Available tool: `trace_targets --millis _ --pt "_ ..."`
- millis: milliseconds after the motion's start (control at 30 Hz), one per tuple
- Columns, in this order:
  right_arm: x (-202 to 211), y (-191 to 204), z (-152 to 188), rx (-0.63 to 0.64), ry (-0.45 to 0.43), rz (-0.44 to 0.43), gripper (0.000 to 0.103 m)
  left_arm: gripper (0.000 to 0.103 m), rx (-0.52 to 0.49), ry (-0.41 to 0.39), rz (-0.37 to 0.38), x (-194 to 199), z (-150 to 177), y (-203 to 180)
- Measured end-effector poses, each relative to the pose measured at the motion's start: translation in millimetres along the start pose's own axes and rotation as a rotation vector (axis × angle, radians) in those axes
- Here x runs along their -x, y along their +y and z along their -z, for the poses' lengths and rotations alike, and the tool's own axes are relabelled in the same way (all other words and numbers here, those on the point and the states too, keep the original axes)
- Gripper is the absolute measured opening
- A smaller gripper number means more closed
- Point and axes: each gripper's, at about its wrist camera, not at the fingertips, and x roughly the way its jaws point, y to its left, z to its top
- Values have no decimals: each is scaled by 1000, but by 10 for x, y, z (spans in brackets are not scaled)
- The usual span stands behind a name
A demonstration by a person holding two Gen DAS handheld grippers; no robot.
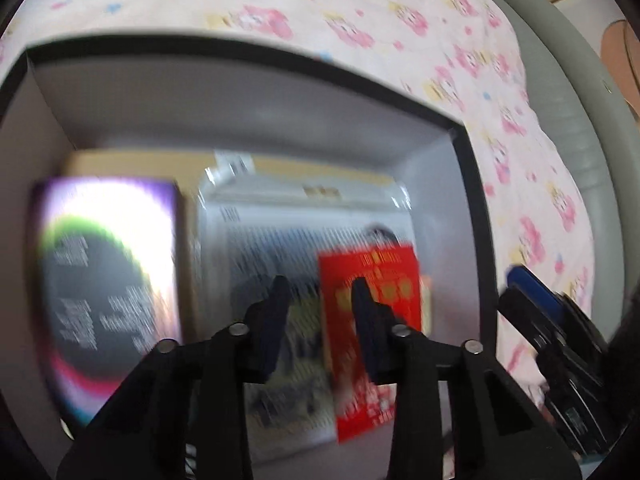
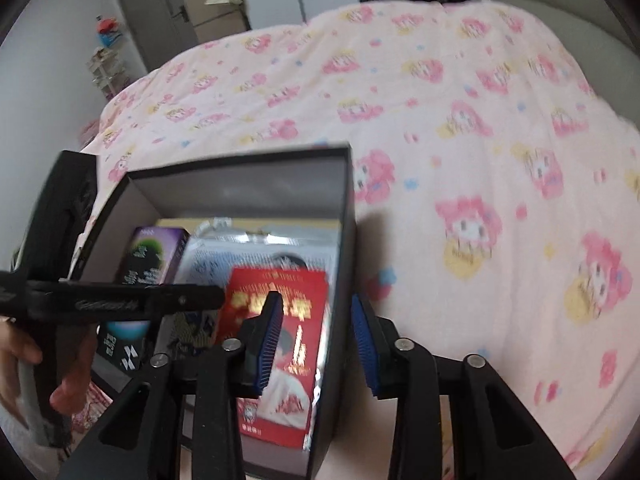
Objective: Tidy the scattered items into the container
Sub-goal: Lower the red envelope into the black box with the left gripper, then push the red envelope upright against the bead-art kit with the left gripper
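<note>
A black box [image 1: 240, 100] with grey inner walls sits on the bed and holds a purple carton [image 1: 108, 280], a silver printed packet [image 1: 280, 232] and a red packet [image 1: 384, 268]. My left gripper [image 1: 320, 292] hovers over the silver and red packets, open, with nothing between its fingers. In the right wrist view the same box [image 2: 248, 192] shows the purple carton [image 2: 156, 252] and the red packet [image 2: 304, 292]. My right gripper [image 2: 316, 302] is open and straddles the box's right wall, one finger inside and one outside, without pressing it. Everything is blurred.
A pink cartoon-print blanket [image 2: 480, 160] covers the bed around the box. A grey padded edge [image 1: 580, 120] runs along the right. A hand [image 2: 24, 360] holds the left gripper's black body [image 2: 120, 300] across the box's left side. Grey cabinets [image 2: 152, 12] stand beyond the bed.
</note>
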Motion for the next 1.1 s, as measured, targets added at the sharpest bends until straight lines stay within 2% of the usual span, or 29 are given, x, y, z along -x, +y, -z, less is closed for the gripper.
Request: trace_targets --millis 33,133,200,300,467,567,633,767,900,967,1000,1067,1100 --pt "-17 47 -85 10 7 -33 29 19 1 -8 -14 -10 -66 -4" --pt "-206 139 -227 4 74 -98 26 15 -24 -7 -44 -100 -191 -54" --pt "-333 195 -266 18 95 -54 26 12 -27 20 -40 -200 -276 -21" --pt "-399 209 -334 31 74 53 26 12 -35 46 4 -321 -320 -86" --pt "-319 7 -471 -60 26 67 26 12 -37 109 84 -462 -332 -167" --pt "-325 -65 -451 -84 38 22 26 12 -53 164 137 -510 -307 -248" --pt "-314 -110 -410 -99 32 25 26 12 -47 184 177 -542 -295 -286" --pt "-281 -241 -357 -136 37 23 26 12 -71 124 142 -577 -343 -410" --pt "-261 -338 -300 -158 36 42 26 12 -79 182 158 -650 -297 -510" --pt "-254 -360 -261 -167 42 33 26 12 -94 219 190 -658 -218 -549" --pt "-245 -362 -251 -171 41 24 26 12 -101 202 196 -618 -193 -552" --pt "-213 -342 -250 -170 32 17 26 12 -78 73 176 -381 -165 -473" --pt "-166 -303 -252 -160 20 8 26 12 -55 41 180 -282 -155 -415"
